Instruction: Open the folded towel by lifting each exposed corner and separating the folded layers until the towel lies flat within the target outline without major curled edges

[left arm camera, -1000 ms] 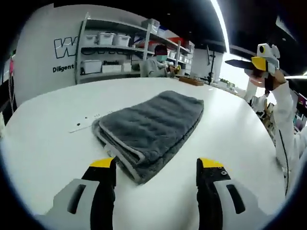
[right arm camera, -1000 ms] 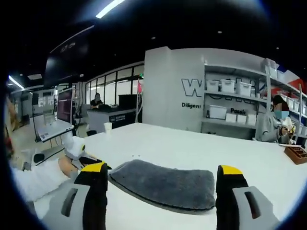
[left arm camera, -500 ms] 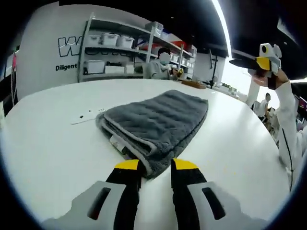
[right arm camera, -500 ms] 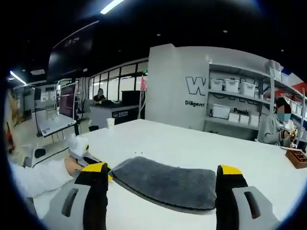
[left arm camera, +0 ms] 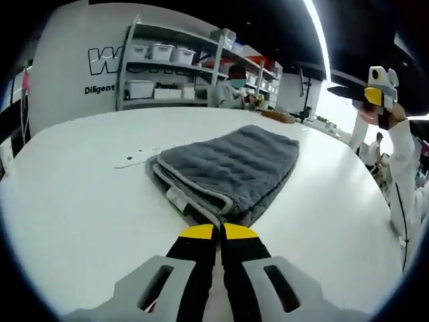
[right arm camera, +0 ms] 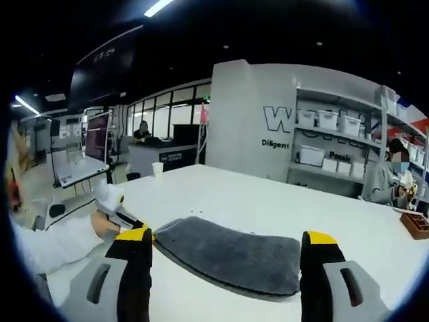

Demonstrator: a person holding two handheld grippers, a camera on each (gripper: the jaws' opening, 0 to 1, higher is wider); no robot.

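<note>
Your left gripper (left arm camera: 219, 232) sits low over the white table (left arm camera: 74, 201) with its jaws pressed together right at the nearest corner of the folded grey towel (left arm camera: 224, 166); from the left gripper view you cannot tell whether any cloth is caught between the tips or whether they have met just short of the edge. Just beyond the tips the stacked layers show as pale bound edges, several lying close on top of each other, and the towel runs away from you across the middle of the table, still fully folded. That stack is the risk: if you have pinched more than the top layer, lifting will drag the whole bundle instead of opening it, and if you have caught nothing the tips will come up empty. A thin pale strip (left arm camera: 137, 158) lies on the table just beside the towel's far-left edge and may be part of the target outline, so a sideways pull could slide the towel off it. Your right gripper (right arm camera: 228, 249) hovers above the table with its jaws spread wide, the towel lying between and beyond them, holding nothing. Farther off, a person (left arm camera: 234, 88) sits by the shelves (left arm camera: 167, 74).
</note>
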